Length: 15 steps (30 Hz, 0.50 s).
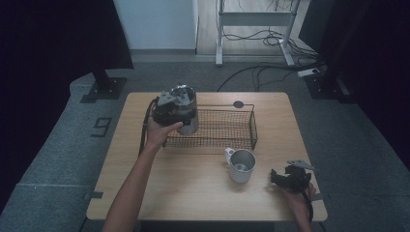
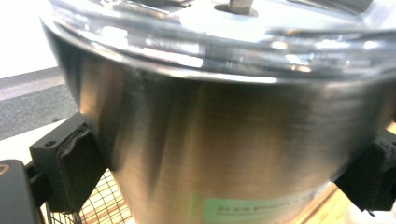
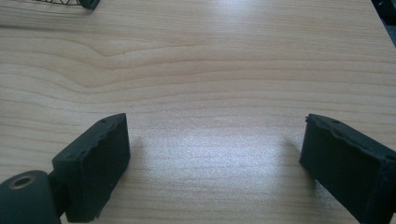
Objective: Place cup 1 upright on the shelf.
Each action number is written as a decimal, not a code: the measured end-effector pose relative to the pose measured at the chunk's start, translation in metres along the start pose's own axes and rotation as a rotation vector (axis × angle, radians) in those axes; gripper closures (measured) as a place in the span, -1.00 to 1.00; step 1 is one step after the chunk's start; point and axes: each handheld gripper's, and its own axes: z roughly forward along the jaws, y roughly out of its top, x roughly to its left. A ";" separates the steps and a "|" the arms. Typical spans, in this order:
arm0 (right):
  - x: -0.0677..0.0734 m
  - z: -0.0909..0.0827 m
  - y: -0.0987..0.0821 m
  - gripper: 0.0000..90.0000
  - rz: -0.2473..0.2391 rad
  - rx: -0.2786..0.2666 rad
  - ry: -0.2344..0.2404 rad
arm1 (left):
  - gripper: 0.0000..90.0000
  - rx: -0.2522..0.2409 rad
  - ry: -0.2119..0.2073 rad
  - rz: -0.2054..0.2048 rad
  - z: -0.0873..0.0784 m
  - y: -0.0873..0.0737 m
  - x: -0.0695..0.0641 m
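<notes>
Left gripper [image 1: 180, 116] fingers [image 2: 70, 168] pinching steel cup [image 1: 187, 108] over wire basket [image 1: 227, 126]. Right gripper [image 1: 285, 180] fingers spread, idle on desk [image 1: 193, 188]. Risk: smooth tapered wall slips, cup drops.

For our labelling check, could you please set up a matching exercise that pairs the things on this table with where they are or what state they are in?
Things:
1. steel pot
2. steel mug
3. wire basket
4. right tongs

Places or states:
A. open, with bare table between the jaws
B. gripped by the left tongs at the basket's left end
C. stands alone on the wood, in front of the basket
D. sits toward the table's far edge

Pairs: 1-B, 2-C, 3-D, 4-A
</notes>
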 end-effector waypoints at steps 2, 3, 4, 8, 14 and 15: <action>0.000 0.000 0.000 -0.82 0.000 0.000 0.000 | -0.91 0.002 0.002 -0.004 0.002 0.000 0.002; 0.000 0.000 0.000 -0.82 0.002 0.000 -0.001 | -0.91 0.003 0.003 -0.004 0.004 0.001 0.002; 0.000 0.000 0.000 -0.82 0.002 0.000 -0.001 | -0.91 0.006 0.007 -0.001 0.005 0.001 0.003; 0.000 0.000 0.000 -0.82 0.002 0.000 -0.001 | -0.91 0.013 0.015 0.006 0.008 0.002 0.004; 0.000 0.000 0.000 -0.82 0.002 0.000 -0.001 | -0.91 0.018 0.021 0.004 0.015 0.000 0.007; 0.000 0.000 0.000 -0.82 0.002 0.000 -0.001 | -0.91 0.018 0.021 0.004 0.015 0.000 0.007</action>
